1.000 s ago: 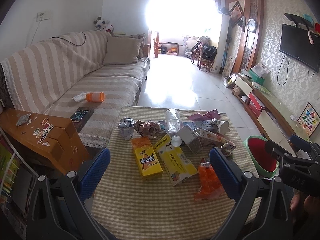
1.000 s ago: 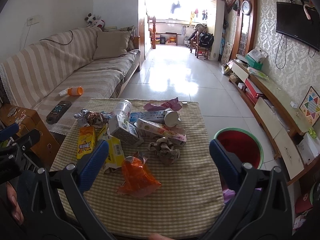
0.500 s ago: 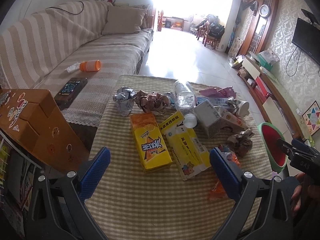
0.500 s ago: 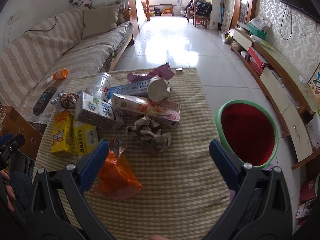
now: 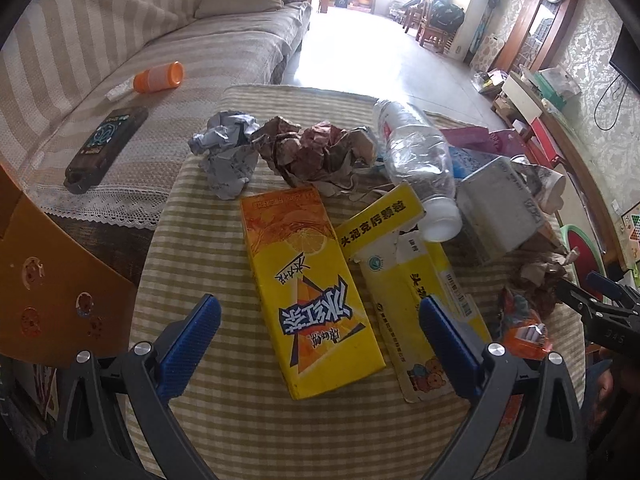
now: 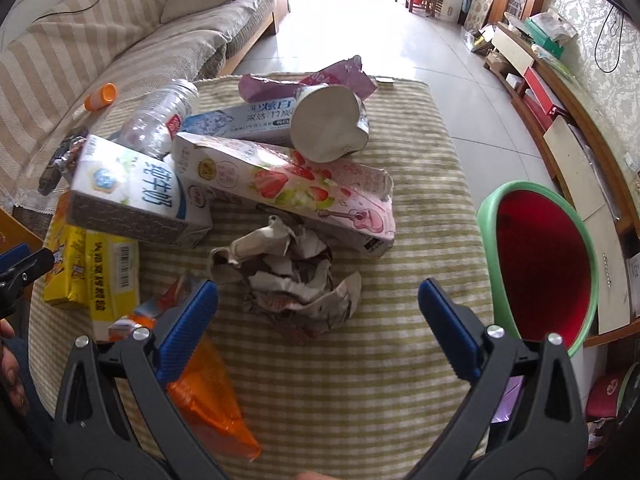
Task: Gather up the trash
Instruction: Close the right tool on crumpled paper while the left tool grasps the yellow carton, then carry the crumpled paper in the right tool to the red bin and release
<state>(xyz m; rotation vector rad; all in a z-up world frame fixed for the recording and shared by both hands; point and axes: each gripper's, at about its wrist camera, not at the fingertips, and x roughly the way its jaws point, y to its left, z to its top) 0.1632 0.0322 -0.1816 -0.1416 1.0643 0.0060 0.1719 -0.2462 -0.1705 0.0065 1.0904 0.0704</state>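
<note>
Trash lies piled on a table with a striped green cloth (image 5: 224, 240). My left gripper (image 5: 316, 340) is open, just above the near end of a yellow drink carton (image 5: 308, 288). Beside it lie a yellow medicine box (image 5: 404, 264), a clear bottle (image 5: 416, 160), brown crumpled paper (image 5: 320, 152) and a grey paper ball (image 5: 228, 152). My right gripper (image 6: 316, 320) is open around a crumpled paper wad (image 6: 296, 276). Behind it lie a pink strawberry box (image 6: 288, 184), a milk carton (image 6: 132, 192) and a paper cup (image 6: 328, 120). An orange wrapper (image 6: 204, 396) lies under the left finger.
A red bin with a green rim (image 6: 540, 264) stands on the floor right of the table. A striped sofa (image 5: 132, 40) with a remote (image 5: 104, 144) and an orange bottle (image 5: 160, 76) is on the left. A wooden side table (image 5: 48, 272) stands near left.
Both grippers have moved forward and down toward the table. The left now hangs over the yellow carton, the right over the crumpled paper wad. Both stay open.
</note>
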